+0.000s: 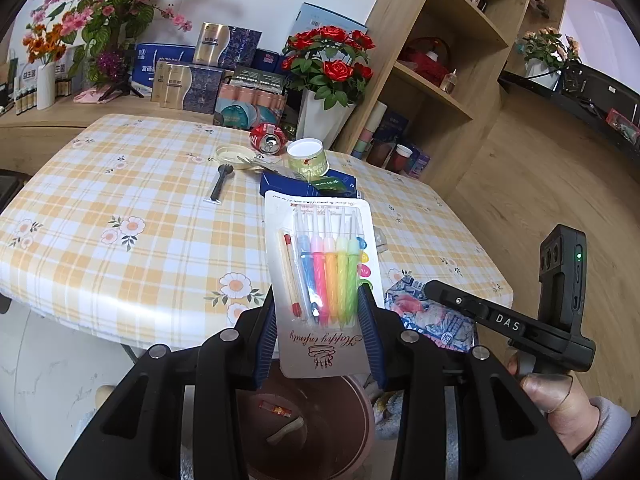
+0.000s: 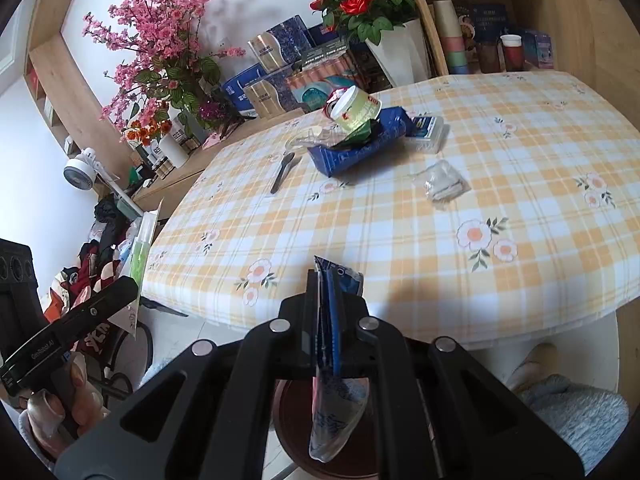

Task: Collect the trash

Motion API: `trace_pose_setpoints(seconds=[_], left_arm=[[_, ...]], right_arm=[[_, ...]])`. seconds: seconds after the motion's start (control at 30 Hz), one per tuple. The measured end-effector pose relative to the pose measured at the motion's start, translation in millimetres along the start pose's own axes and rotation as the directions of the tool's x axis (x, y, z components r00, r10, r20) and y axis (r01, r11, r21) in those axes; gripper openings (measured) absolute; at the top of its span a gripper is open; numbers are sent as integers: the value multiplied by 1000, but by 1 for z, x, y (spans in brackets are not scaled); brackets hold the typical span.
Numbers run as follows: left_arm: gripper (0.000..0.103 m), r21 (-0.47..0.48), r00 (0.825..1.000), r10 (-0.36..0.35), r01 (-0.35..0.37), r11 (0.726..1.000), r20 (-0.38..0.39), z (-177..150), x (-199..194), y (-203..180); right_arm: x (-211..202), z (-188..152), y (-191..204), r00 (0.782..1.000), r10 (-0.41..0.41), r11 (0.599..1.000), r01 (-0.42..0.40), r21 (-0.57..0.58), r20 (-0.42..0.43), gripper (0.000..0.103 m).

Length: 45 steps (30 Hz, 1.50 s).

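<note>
**Both claws hold trash over the bin**

The candle pack (image 1: 320,280), a white card with bright candles under clear plastic, stands upright between the blue pads of the left claw (image 1: 322,332), which is closed on the card's two side edges. Its lower end hangs over the brown bin (image 1: 352,440) below the counter's near edge; a small red wrapper and a pale scrap lie in the bin's bottom.

The right claw (image 2: 330,316) is pinched narrow on a blue and white wrapper (image 2: 336,400), which is held edge-on, its top poking up past the jaws and its crumpled lower part hanging over the same bin (image 2: 288,420).

Farther out, on the yellow checked counter (image 1: 120,200), trash lies in a loose group at the far side: a black plastic fork (image 1: 221,181), a round lid (image 1: 234,156), a red can (image 1: 267,139) on its side, a green and white cup (image 1: 308,159) tipped over, and a dark blue box (image 1: 288,186) beside it. A clear plastic case (image 2: 426,134) touches the box's end, and a crumpled clear wrapper (image 2: 442,182) lies apart from them, nearer the middle. A vase of red roses (image 1: 324,116) stands behind the counter
</note>
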<state>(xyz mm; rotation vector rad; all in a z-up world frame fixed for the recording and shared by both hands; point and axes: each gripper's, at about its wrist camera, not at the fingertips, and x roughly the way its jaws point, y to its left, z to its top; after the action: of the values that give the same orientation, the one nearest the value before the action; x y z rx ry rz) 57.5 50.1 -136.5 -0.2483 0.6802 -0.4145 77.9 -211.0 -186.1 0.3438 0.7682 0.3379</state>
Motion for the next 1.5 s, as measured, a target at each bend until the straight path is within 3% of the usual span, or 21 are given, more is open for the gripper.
trace_pose_setpoints(seconds=[0.37,0.53,0.67,0.8,0.9,1.07,1.2,1.23,1.27,1.5], left_arm=[[37,-4,1000,2,-2,1000,-5,-13,-7,-4],[37,-9,1000,6,-6,1000,-7,-16,-6,-5],[38,-10,1000,2,-3,1000,-12,-21,-5,-7],[38,3,1000,0,0,1000,-19,-26,-3,-11],[38,16,1000,-4,5,1000,-26,-30,-2,-15],[39,33,999,-12,13,999,-39,-36,1,-21],[39,50,999,-17,19,999,-51,-40,4,-27],[31,56,998,-21,24,998,-56,-42,5,-28],[29,61,998,-22,25,998,-62,-43,6,-30],[29,68,996,-29,34,997,-86,-50,13,-33]], right_arm=[[5,-10,11,998,47,999,-48,-17,-42,9],[-1,-7,11,1000,29,999,-29,-34,-8,35],[-14,-1,3,997,-35,999,37,-28,64,71],[-28,2,-5,982,-120,992,125,-26,146,94],[-38,4,-10,966,-169,983,180,-41,194,97],[-48,5,-19,954,-187,979,200,-33,235,97],[-50,5,-25,951,-194,978,206,-24,240,97],[-51,4,-24,951,-195,978,206,-23,242,97],[-51,4,-25,951,-195,978,206,-21,242,97],[-52,0,-31,952,-206,977,212,-5,228,97]])
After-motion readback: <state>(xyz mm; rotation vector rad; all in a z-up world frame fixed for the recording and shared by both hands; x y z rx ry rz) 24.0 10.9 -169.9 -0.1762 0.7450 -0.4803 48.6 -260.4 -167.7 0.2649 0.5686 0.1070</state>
